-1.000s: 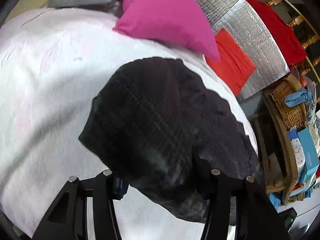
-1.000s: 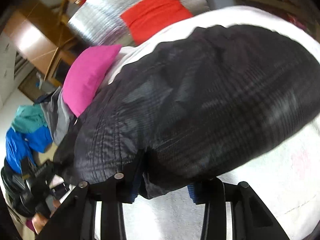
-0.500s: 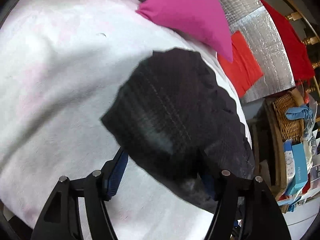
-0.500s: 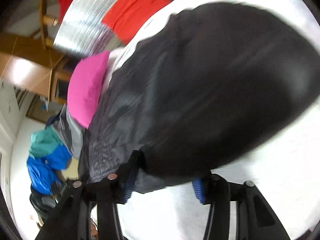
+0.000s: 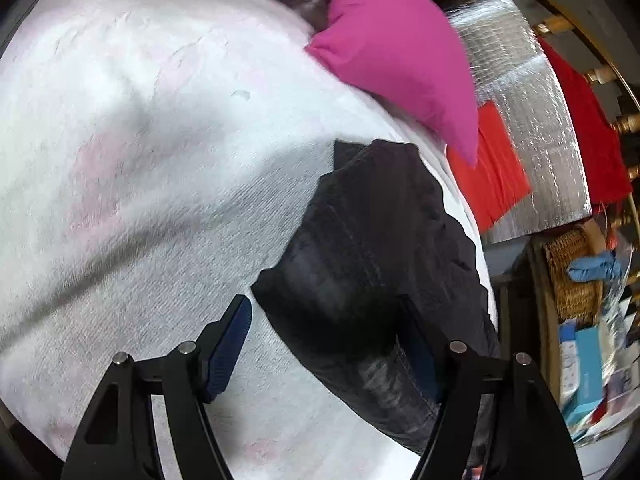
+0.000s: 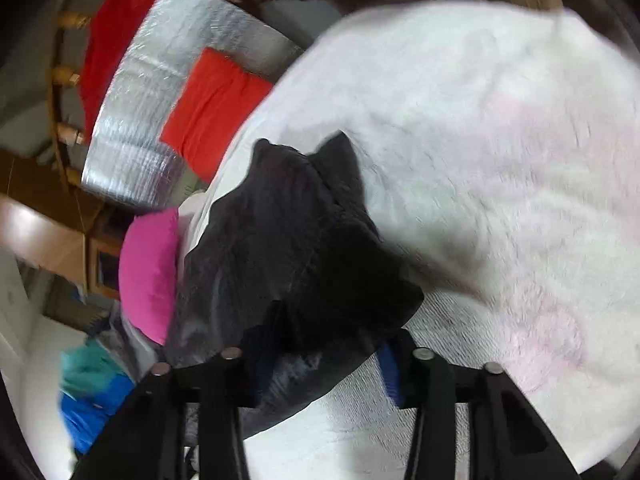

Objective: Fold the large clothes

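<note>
A dark grey-black garment lies bunched on the white fuzzy bedspread. In the left wrist view my left gripper is open, its blue pads wide apart; the garment's near end lies between them and drapes over the right finger. In the right wrist view the same garment hangs over my right gripper, which is also open, with fabric covering the left finger and the blue pad of the right finger showing.
A magenta pillow lies at the head of the bed, with a red cushion and silver foil panel beyond. A wicker basket and boxes crowd shelves at right. Blue and teal clothes sit left of the bed.
Both grippers have pulled back and the garment has shrunk into a smaller bunch. The left gripper's jaws have opened wider, baring its left pad. More white bedspread shows in both views.
</note>
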The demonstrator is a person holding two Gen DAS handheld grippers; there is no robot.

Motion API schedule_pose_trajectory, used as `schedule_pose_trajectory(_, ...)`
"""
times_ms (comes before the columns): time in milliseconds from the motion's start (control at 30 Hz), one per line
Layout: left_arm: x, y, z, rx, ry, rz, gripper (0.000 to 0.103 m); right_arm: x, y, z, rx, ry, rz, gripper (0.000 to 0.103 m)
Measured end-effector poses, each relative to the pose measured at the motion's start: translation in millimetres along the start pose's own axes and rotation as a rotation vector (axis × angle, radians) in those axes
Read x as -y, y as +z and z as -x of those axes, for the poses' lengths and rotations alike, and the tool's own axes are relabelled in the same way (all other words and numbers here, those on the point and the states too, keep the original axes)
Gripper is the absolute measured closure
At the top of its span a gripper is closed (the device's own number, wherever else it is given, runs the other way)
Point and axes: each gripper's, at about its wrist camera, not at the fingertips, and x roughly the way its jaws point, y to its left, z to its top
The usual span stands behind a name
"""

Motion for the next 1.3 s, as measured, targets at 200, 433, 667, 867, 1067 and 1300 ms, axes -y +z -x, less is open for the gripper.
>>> schedule_pose_trajectory(200, 23, 2, 2, 0.062, 0.065, -0.18, 0.046, -20, -3, 3, 0.07, -0.05, 0.089, 0.067)
schedule_pose_trajectory(433, 20, 4, -1, 0.02, 0.075, -0.173, 0.046, 3, 3, -10, -0.029, -0.032, -0.031, 0.062)
schedule_pose_trajectory(667, 31, -7, 11, 0.089, 0.172, -0.257, 0.036, -2, -19, -13, -0.114, 0.073, -0.084, 0.036)
schedule_pose_trajectory(867, 49, -21, 15, 0.163, 0.286, -0.413, 0.035, -32, -40, -38, -0.199, 0.1, -0.016, 0.034)
schedule_pose_trajectory(1067, 56, -27, 14, 0.2, 0.34, -0.483, 0.034, -54, -56, -63, -0.236, 0.069, 0.061, 0.036)
schedule_pose_trajectory(1300, 61, -33, 15, 0.22, 0.354, -0.534, 0.033, -62, -50, -51, -0.109, 0.037, 0.117, 0.07)
